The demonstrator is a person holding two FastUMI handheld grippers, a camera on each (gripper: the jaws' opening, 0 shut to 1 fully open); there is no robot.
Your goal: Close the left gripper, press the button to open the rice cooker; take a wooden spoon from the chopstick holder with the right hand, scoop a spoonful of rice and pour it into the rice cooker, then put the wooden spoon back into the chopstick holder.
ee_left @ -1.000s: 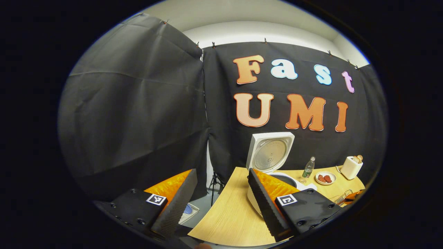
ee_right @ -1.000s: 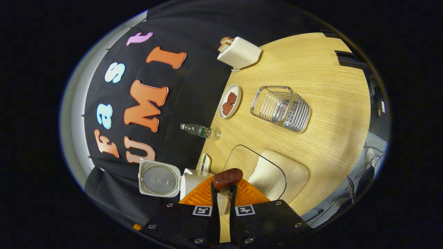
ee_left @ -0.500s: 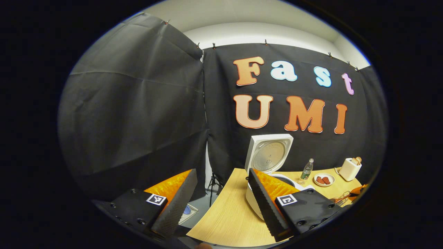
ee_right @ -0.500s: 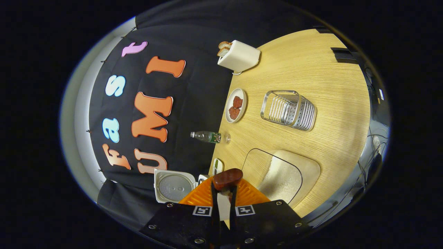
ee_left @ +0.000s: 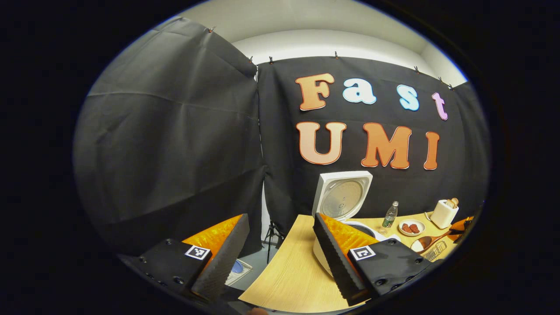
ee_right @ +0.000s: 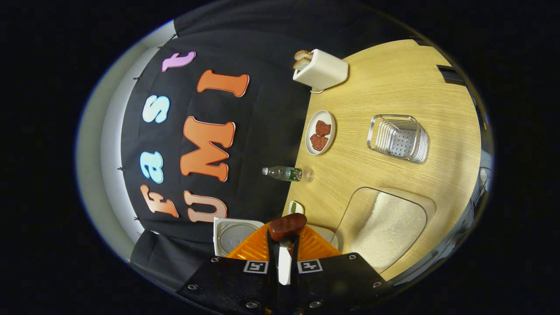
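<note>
In the left gripper view, the left gripper [ee_left: 280, 249] idles with fingers spread wide by the rice cooker [ee_left: 339, 205], lid raised. The wooden spoon [ee_left: 426, 242] carries rice toward it. In the right gripper view, the right gripper [ee_right: 283, 245] pinches the spoon's handle; the chopstick holder [ee_right: 399, 139] lies well apart, beyond the rice container [ee_right: 389, 227], near a plate [ee_right: 320, 132] and bottle [ee_right: 286, 173].

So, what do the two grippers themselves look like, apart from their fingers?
The left gripper has two black finger mounts with screws, and each mount carries a small square black-and-white marker. Its fingers are wedge-shaped, with ribbed backs and finely grooved inner faces. The right gripper is built the same: black mounts with screws, two square markers side by side, and ribbed wedge fingers. I see no cables or sleeves.
</note>
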